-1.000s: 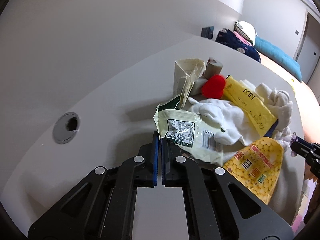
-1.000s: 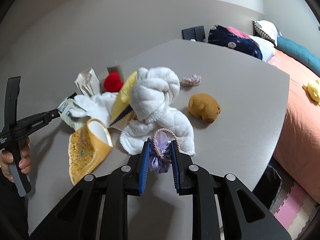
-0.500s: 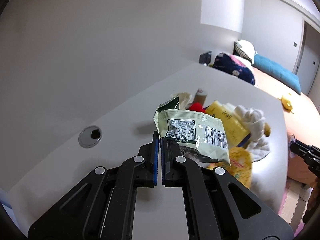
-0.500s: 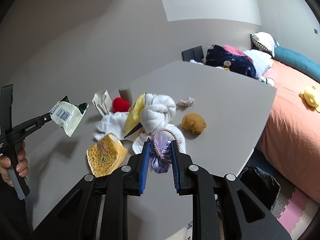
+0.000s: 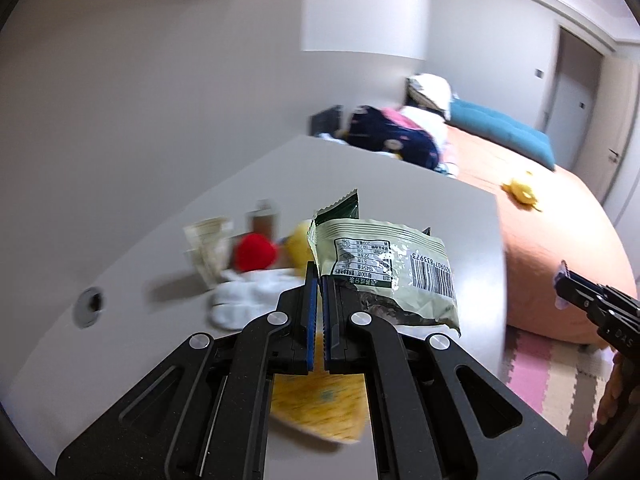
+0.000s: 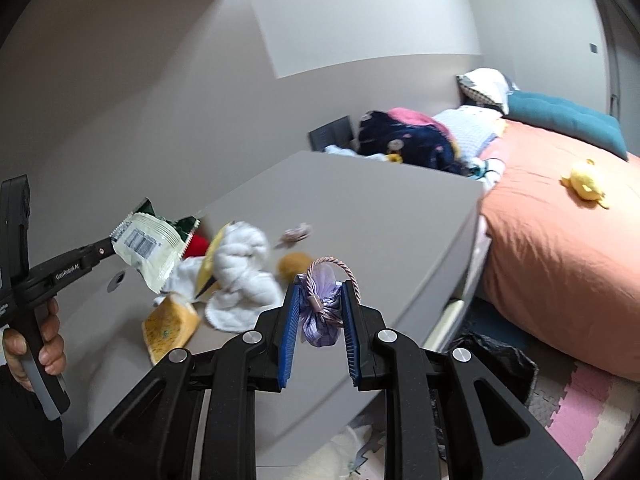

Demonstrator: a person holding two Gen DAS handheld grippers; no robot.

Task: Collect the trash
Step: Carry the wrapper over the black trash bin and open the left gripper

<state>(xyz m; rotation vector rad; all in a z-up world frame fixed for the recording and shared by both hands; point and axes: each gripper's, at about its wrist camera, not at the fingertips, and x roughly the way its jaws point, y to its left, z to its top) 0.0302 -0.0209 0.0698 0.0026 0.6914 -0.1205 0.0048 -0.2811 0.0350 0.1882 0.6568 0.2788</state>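
My left gripper (image 5: pixel 319 276) is shut on the corner of a pale green snack wrapper (image 5: pixel 384 264) with a barcode and holds it in the air above the grey table (image 5: pixel 420 184). The wrapper also shows in the right wrist view (image 6: pixel 146 244). My right gripper (image 6: pixel 320 298) is shut on a purple hair tie with a pink cord loop (image 6: pixel 322 312), lifted above the table's near edge. A yellow snack bag (image 6: pixel 170 326) lies on the table below.
On the table lie white towels (image 6: pixel 240 276), a red plush (image 5: pixel 254 252), a torn paper bag (image 5: pixel 208 248), a brown plush (image 6: pixel 294 264) and a cable hole (image 5: pixel 90 306). A black trash bag (image 6: pixel 492 356) sits on the floor beside the orange bed (image 6: pixel 560 248).
Both grippers have risen and pulled back from the table, each carrying its item. The table pile looks smaller and farther away.
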